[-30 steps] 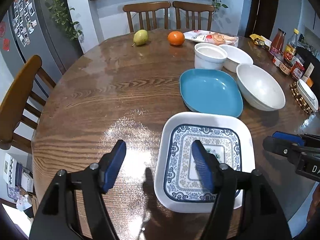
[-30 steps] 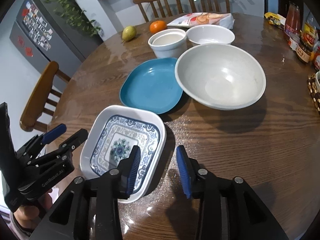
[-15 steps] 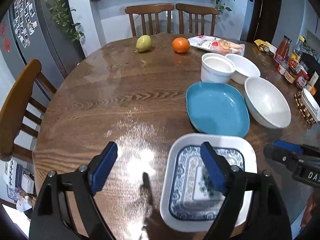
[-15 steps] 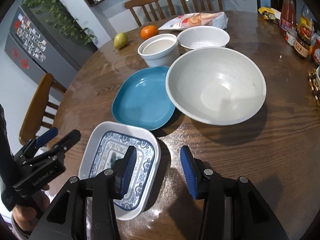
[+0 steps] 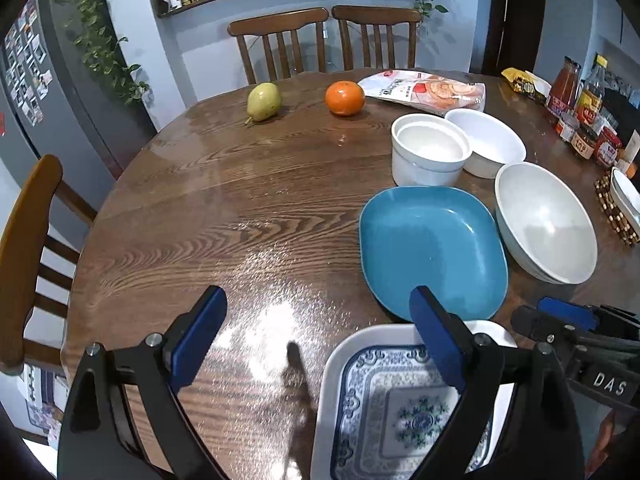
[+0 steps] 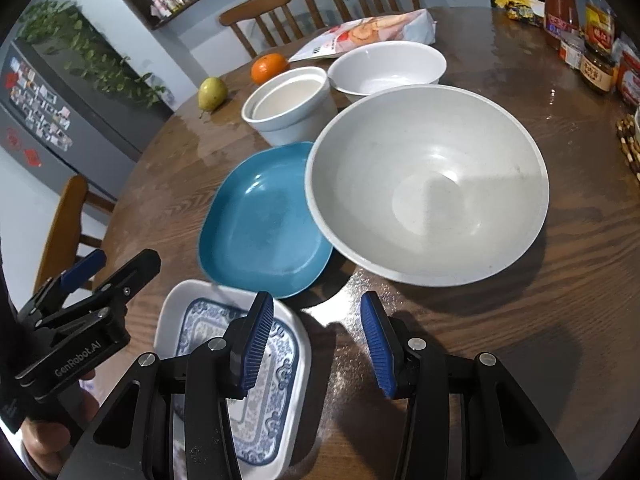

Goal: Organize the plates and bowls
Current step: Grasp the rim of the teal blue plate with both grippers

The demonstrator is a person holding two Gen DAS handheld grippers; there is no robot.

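Left tongs (image 5: pixel 316 340) are opening wide, nothing between them. Right tongs (image 6: pixel 316 344) gape partly over the patterned plate's (image 6: pixel 260 364) rim, unpressed; it lies on the desk (image 5: pixel 224 200) beside the blue plate (image 5: pixel 432 248).

A white rectangular dish with blue patterning (image 5: pixel 404 408) lies flat at the table's near edge. Just beyond it sits a blue rounded-square plate (image 5: pixel 432 248), empty. Beside that stands a large white bowl (image 6: pixel 428 184), upright, its rim overlapping the plate's edge. Further back, a straight-sided white bowl (image 5: pixel 428 152) and a smaller white bowl (image 5: pixel 488 142) stand touching.
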